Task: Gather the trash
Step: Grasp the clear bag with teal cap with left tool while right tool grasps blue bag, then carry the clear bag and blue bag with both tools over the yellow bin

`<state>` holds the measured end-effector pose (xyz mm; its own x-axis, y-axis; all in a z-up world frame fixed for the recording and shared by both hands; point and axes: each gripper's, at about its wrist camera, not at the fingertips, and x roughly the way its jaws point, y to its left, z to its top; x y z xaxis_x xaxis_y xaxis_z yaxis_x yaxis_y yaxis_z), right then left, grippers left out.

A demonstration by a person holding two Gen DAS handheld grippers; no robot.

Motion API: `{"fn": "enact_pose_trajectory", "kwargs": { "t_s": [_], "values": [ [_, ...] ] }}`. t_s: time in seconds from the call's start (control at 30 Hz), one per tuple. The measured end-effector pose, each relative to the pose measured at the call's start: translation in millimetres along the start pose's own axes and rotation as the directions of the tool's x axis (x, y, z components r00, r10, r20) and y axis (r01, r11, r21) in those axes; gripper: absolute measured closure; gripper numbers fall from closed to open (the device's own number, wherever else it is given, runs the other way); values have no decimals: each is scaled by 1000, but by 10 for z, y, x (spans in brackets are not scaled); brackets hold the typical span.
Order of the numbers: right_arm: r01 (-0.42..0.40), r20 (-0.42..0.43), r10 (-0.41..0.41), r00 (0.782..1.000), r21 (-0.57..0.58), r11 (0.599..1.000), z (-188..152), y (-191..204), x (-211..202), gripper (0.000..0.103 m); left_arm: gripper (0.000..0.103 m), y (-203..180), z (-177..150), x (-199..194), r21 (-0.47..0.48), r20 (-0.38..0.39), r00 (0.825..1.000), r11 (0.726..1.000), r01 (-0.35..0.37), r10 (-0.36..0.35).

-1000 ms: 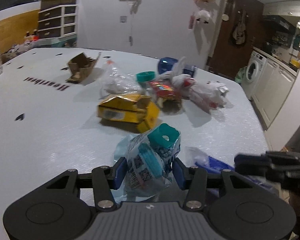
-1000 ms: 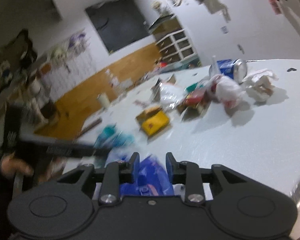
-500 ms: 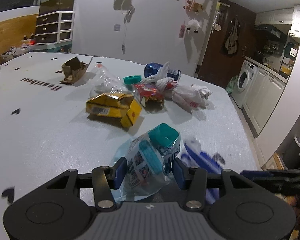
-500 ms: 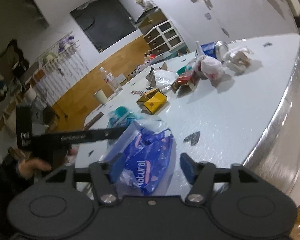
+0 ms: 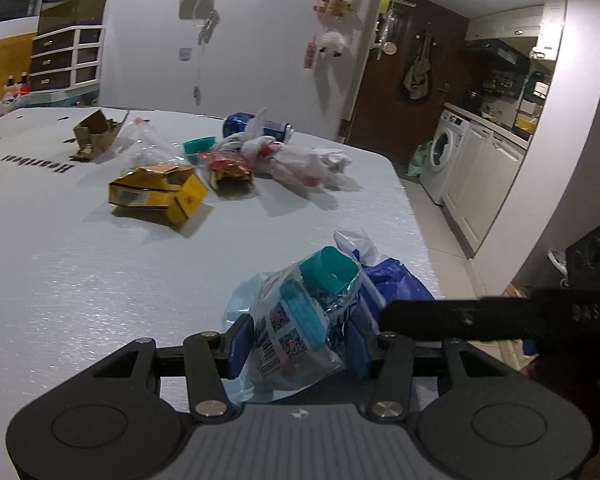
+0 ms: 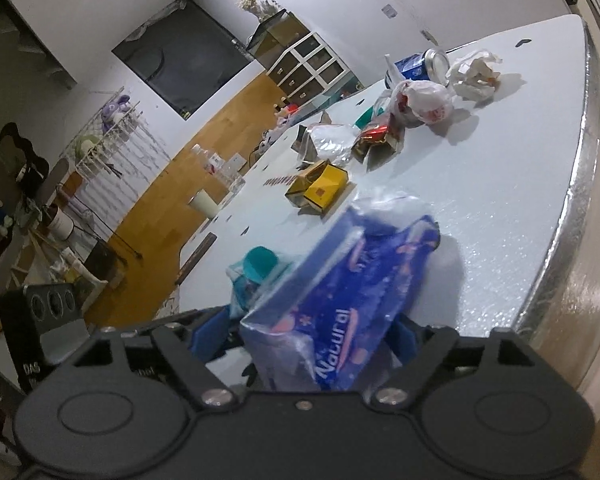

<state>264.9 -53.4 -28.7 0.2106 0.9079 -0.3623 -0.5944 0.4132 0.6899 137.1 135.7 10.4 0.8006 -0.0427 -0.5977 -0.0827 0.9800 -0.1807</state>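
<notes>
My left gripper (image 5: 296,344) is shut on a clear plastic bag (image 5: 296,312) that holds teal-capped containers, low over the white table (image 5: 80,280) near its right edge. A blue "Natural" pack (image 6: 348,292) lies between the jaws of my right gripper (image 6: 306,334). Those jaws are opening and their pads stand off the pack. In the left wrist view the blue pack (image 5: 392,284) rests just right of the bag, and a dark finger (image 5: 440,316) of the right gripper reaches in beside it. The bag (image 6: 260,264) shows left of the pack in the right wrist view.
Farther back on the table lie a yellow carton (image 5: 160,196), a red wrapper (image 5: 228,166), white plastic bags (image 5: 296,160), a blue can (image 5: 240,124), a teal lid (image 5: 198,145) and torn brown cardboard (image 5: 94,134). The table's rounded edge (image 6: 572,184) drops off on the right.
The right gripper's jaws have spread wide off the blue pack, and its view has rolled. The left gripper has carried the clear bag toward the table's edge, beside the pack.
</notes>
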Motion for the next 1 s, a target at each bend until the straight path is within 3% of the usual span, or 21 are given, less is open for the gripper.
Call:
{"fn": "enact_pose_trajectory", "kwargs": {
  "t_s": [0.1, 0.23, 0.27, 0.47, 0.53, 0.73, 1.0],
  "values": [
    [-7, 16, 6, 1000, 28, 1000, 1, -39, -26, 24, 52, -52, -33, -11, 5, 1, 1000, 1000, 19, -19],
    [-13, 42, 9, 999, 83, 997, 8, -114, -86, 45, 52, -34, -42, -23, -9, 9, 1000, 1000, 16, -16],
    [-27, 44, 22, 999, 100, 995, 5, -135, -98, 46, 52, -27, -44, -27, -14, 11, 1000, 1000, 12, -11],
    [-10, 66, 6, 998, 61, 998, -4, -80, -190, 65, 52, -12, -53, -61, -29, 22, 1000, 1000, 5, -4],
    [0, 69, -2, 998, 37, 999, -6, -48, -213, 83, 52, -17, -38, -91, -31, 32, 999, 1000, 4, -3],
    [22, 102, -20, 995, -16, 1000, 11, -2, -335, 90, 53, -82, 65, -218, -31, 90, 996, 999, 10, -7],
    [105, 197, -93, 976, -55, 993, 29, -44, -729, 91, 56, -328, 158, -211, 5, 142, 989, 999, 33, -34]
  ]
}}
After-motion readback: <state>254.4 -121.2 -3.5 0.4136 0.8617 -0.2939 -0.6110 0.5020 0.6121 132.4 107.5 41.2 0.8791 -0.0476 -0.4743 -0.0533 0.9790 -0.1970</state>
